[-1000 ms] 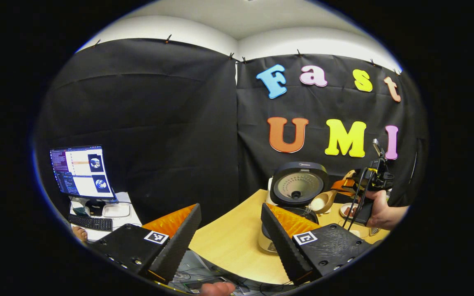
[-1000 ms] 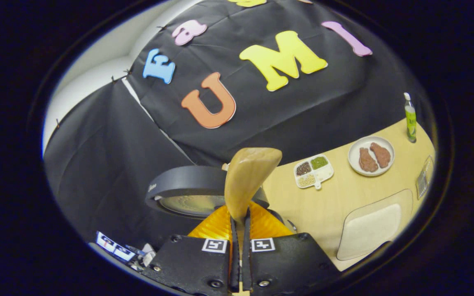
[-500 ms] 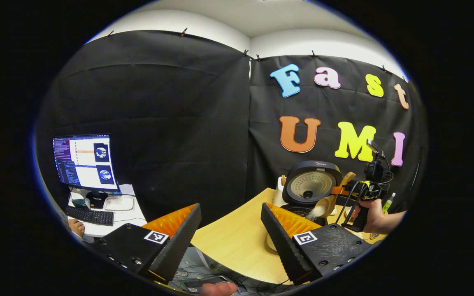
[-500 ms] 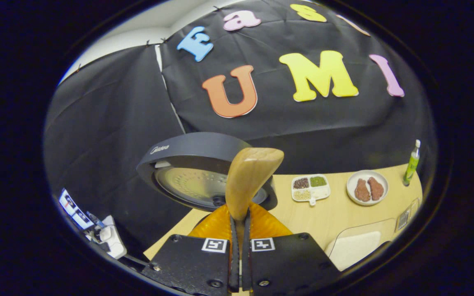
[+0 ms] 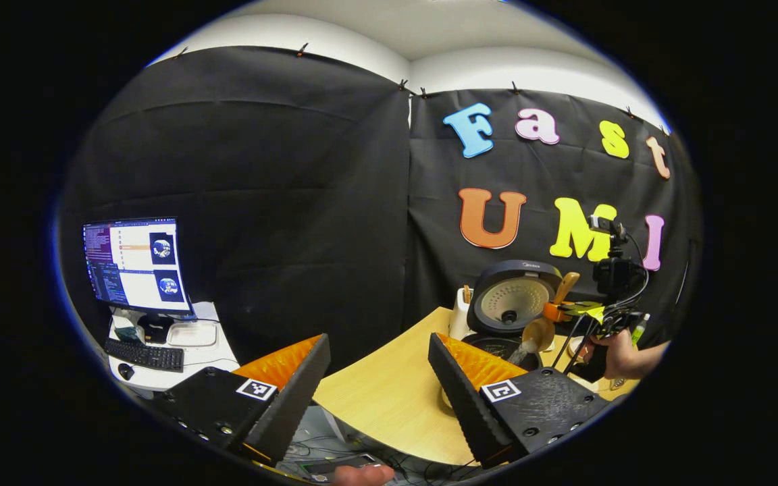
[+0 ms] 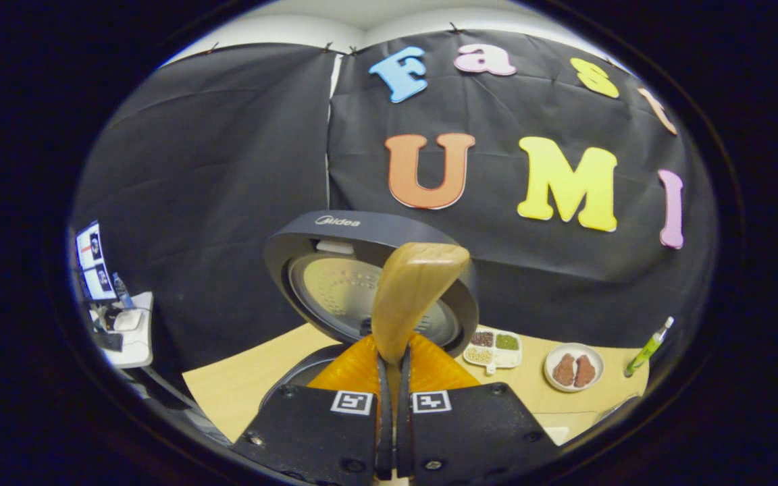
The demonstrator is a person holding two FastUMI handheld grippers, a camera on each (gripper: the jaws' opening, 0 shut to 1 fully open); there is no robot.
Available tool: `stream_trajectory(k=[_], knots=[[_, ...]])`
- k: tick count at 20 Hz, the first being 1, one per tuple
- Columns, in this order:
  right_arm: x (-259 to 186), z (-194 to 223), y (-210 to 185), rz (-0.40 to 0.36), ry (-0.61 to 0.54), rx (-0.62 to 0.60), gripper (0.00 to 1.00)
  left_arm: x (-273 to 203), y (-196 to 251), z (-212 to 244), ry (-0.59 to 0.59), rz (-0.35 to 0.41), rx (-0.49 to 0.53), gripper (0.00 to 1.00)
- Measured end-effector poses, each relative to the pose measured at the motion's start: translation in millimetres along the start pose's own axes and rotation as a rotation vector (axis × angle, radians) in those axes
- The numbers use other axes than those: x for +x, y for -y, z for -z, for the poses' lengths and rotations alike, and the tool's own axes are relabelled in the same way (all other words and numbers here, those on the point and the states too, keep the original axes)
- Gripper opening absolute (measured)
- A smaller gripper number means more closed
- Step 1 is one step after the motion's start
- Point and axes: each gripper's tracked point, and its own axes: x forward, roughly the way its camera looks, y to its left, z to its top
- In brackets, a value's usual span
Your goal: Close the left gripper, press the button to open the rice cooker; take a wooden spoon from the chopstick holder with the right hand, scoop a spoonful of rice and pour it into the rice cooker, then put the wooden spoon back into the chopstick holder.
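My right gripper (image 6: pixel 392 364) clamps the wooden spoon (image 6: pixel 410 297) handle, bowl tipped over the open rice cooker (image 5: pixel 507 317), rice falling. Left gripper (image 5: pixel 379 378) hangs wide, holding nothing. Risk 1: grains land on the table (image 5: pixel 382 398) if I drift sideways. Risk 2: the handle twists between the fingers.

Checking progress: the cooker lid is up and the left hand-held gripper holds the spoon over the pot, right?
Not the left. The right hand-held gripper clamps the spoon, as the right gripper view shows. The lid is up; the left hand-held gripper is open.
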Motion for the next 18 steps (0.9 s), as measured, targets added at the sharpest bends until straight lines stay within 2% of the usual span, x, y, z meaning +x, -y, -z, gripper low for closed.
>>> stream_trajectory(k=[4, 7, 13, 18], knots=[[-4.4, -10.4, -1.8, -0.006, 0.057, -0.179, 0.08, 3.0, 6.4, -3.6, 0.01, 0.015, 0.014, 0.95], [-6.5, -15.8, -7.5, -0.029, 0.088, -0.258, 0.08, 2.3, 13.1, -3.8, 0.012, 0.031, 0.006, 0.95], [-13.7, -22.8, -12.3, -0.047, 0.113, -0.228, 0.08, -1.3, 14.2, -9.9, 0.012, 0.028, -0.013, 0.95], [-29.6, -32.9, 0.3, -0.054, 0.119, -0.084, 0.08, -7.8, 28.6, -12.1, 0.01, 0.051, -0.007, 0.95]])
